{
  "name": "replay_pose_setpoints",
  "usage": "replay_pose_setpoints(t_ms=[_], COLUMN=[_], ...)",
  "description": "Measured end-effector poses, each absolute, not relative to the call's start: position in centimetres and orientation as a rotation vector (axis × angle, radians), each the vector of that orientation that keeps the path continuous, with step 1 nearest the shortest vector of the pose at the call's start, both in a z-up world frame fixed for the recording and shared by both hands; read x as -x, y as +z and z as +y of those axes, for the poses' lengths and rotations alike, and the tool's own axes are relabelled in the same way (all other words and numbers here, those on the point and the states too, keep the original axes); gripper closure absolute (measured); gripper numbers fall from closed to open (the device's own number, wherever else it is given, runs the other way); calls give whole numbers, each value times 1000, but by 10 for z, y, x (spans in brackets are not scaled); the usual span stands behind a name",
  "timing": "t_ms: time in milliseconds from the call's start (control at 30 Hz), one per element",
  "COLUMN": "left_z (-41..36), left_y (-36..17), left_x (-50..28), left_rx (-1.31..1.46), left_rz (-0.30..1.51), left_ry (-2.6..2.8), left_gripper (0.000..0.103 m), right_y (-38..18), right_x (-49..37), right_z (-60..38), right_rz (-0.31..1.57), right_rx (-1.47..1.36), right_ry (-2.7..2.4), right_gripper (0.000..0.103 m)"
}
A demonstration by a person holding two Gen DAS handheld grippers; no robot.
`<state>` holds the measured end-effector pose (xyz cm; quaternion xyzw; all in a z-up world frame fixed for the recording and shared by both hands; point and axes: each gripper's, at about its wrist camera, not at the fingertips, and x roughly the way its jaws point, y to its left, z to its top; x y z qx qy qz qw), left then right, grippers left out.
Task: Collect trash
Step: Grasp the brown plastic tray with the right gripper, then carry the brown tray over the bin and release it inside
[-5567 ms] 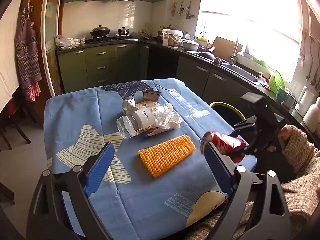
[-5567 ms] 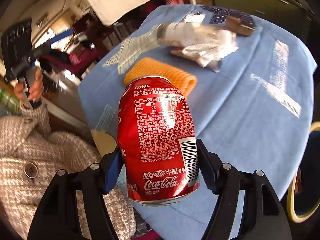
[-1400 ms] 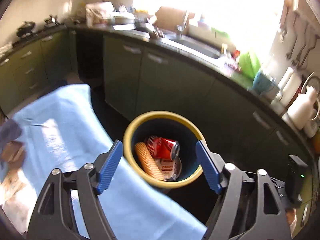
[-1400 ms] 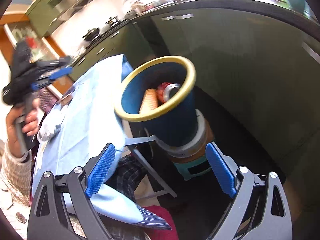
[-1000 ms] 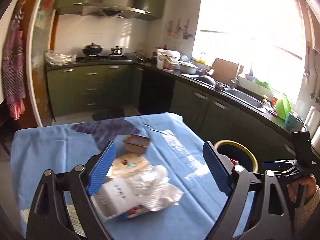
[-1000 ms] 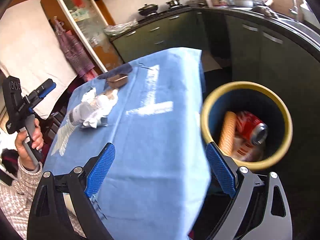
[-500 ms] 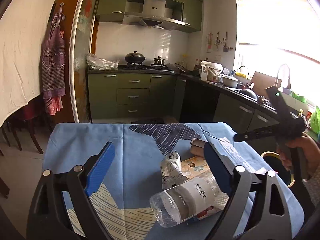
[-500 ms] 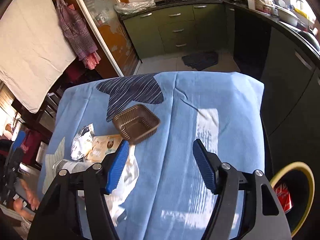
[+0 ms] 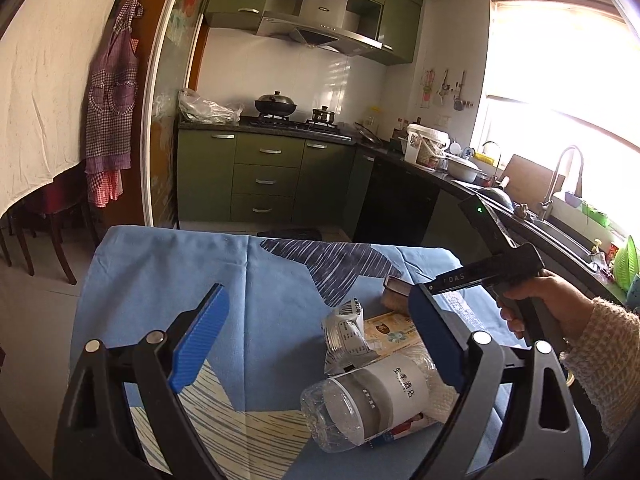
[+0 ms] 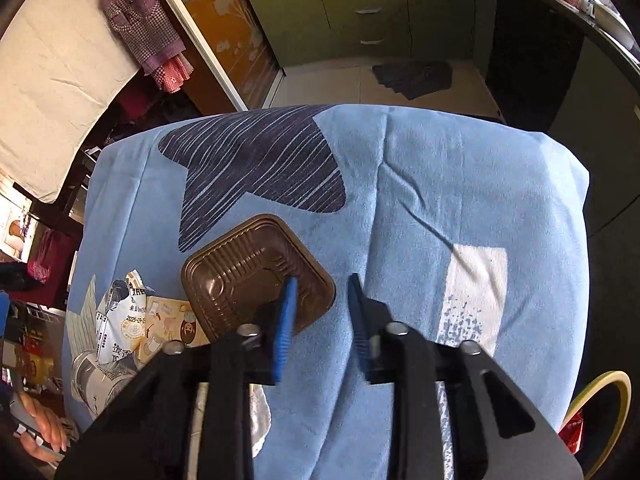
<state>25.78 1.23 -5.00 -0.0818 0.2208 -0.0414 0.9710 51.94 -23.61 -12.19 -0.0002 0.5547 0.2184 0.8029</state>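
Note:
A brown plastic tray (image 10: 256, 268) lies on the blue tablecloth (image 10: 460, 184). My right gripper (image 10: 322, 286) is open with a narrow gap; its left finger is inside the tray and its right finger outside the tray's right rim. In the left wrist view the tray (image 9: 394, 290) sits behind my right finger. My left gripper (image 9: 316, 336) is wide open and empty above a clear plastic bottle (image 9: 368, 400), a crumpled white wrapper (image 9: 348, 328) and a flat snack packet (image 9: 392, 334). The wrapper (image 10: 122, 312) and bottle (image 10: 100, 376) show left of the tray.
A yellow-rimmed blue bin (image 10: 600, 412) with a red can (image 10: 572, 432) inside stands off the table's right edge. Green kitchen cabinets (image 9: 264, 184) and a counter with a sink (image 9: 556, 232) lie beyond. Chairs (image 9: 44, 216) stand at the left.
My right gripper has come down to the brown tray and narrowed around its right rim. My left gripper has moved slightly nearer the bottle and wrappers and stays wide open.

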Motion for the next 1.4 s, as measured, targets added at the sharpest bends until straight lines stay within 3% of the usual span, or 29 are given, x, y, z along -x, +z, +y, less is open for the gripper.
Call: replay_pose_setpoints(t_ms=[333,633,900,1133,1233,1400], left_z=[12,9,9,7,4,-4], left_y=[-50,-51,-52,-58,-60,-64], left_x=[-258,-257,-258,-265,-268,-272], left_rx=[165,156,159,165,173,172], left_rz=[449,447,450,491,519,564], left_ry=[-85,-85,-86,-150,-187,-239], left_gripper=[17,16,16,16,16,16], right_y=[-71,-26,-72,-121,-132,-129], right_x=[-478,-394,-344,-341,-341,-329], right_z=[-281,-425,-559,-609,-612,-607], right_rz=[1042,917,963,1013,1024,1000], right_rx=[-74,-201,-360,-443,-464,-479], right_ry=[423,217,-63,-146,-142,-102], right_gripper=[95,95,95,94,79,78])
